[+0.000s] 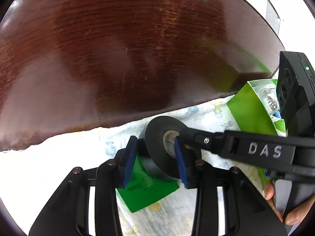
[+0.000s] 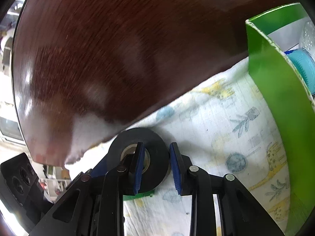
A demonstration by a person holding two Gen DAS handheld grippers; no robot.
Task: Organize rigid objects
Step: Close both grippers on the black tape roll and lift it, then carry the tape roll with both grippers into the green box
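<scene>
A black tape roll (image 1: 161, 137) is held upright above a printed white cloth (image 1: 65, 157), near the edge of a dark wooden table (image 1: 118, 49). The left gripper (image 1: 155, 161) is seen with its blue pads apart on either side of the roll; firm contact cannot be told. The right gripper (image 2: 155, 169) is clamped on the roll's wall, one finger through the core. A green card (image 1: 145, 188) lies beneath. A green box (image 2: 275, 98) stands at the right.
</scene>
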